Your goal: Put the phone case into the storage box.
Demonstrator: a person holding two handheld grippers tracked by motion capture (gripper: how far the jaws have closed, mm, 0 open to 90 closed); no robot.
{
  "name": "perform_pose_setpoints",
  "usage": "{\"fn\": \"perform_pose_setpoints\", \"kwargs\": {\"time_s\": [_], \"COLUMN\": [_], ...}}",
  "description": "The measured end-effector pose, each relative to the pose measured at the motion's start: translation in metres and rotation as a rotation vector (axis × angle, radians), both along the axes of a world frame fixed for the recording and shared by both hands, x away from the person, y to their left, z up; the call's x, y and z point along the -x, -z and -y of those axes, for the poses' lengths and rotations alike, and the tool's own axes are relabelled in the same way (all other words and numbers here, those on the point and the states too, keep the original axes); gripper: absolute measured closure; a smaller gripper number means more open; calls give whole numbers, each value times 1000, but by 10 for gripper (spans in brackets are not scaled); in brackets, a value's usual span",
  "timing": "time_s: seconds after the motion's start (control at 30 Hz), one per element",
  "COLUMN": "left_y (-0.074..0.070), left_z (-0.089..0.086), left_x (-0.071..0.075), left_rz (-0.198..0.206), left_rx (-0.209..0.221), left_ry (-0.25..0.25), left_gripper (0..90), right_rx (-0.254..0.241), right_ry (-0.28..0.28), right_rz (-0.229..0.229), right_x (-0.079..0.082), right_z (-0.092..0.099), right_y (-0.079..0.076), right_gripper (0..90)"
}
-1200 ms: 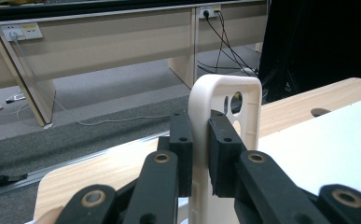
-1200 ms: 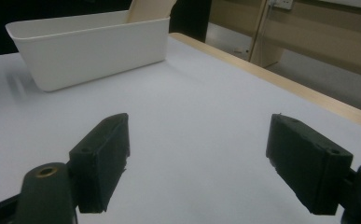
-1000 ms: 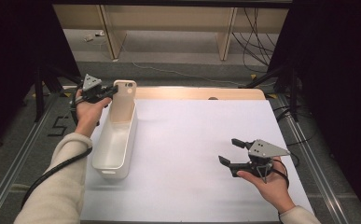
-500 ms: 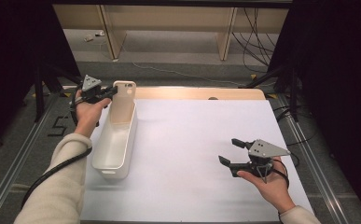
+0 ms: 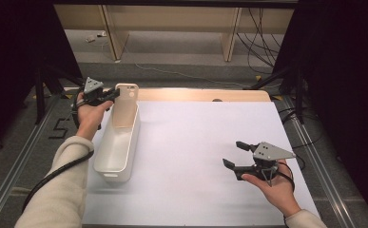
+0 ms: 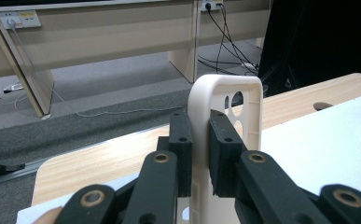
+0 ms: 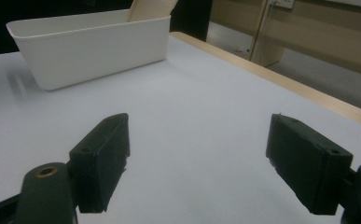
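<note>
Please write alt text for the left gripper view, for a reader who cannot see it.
The left gripper is shut on the upright end wall of a white plastic bin, a black jaw on each side. Behind lie the wooden table edge, grey floor and cables.

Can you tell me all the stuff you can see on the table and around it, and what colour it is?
Long white plastic bin: one, white, at the table's left side, its far end wall clamped by the left gripper.
White sheet covering the table: one, white, under the bin and across most of the top.
Wooden table edge: one, light wood, along the far side.
Wooden furniture legs: two, pale wood, on the floor beyond the table.
Black cables: several, black, on the grey floor at the far right.
Left gripper: one, black, shut on the bin's end wall.
Right gripper: one, black, open above the sheet at the right.
</note>
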State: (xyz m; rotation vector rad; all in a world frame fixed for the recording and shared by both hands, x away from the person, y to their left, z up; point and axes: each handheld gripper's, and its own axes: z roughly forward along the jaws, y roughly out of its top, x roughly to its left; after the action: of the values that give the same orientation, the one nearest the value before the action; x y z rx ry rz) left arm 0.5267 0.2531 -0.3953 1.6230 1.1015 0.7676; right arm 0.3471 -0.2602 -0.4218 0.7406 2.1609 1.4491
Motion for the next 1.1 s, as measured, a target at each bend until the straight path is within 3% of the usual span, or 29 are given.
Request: {"fn": "perform_pose_setpoints", "kwargs": {"time_s": [1.1], "left_y": [10], "left_z": [-5], "left_x": [-2], "left_rz": [-32], "left_rx": [12], "left_ry": [-22], "left_gripper": [784], "right_rx": [5], "right_ry": [-4], "right_rz": [-5], "right_x": [0], "right_z": [0], "right_y": [0], "right_gripper": [228]}}
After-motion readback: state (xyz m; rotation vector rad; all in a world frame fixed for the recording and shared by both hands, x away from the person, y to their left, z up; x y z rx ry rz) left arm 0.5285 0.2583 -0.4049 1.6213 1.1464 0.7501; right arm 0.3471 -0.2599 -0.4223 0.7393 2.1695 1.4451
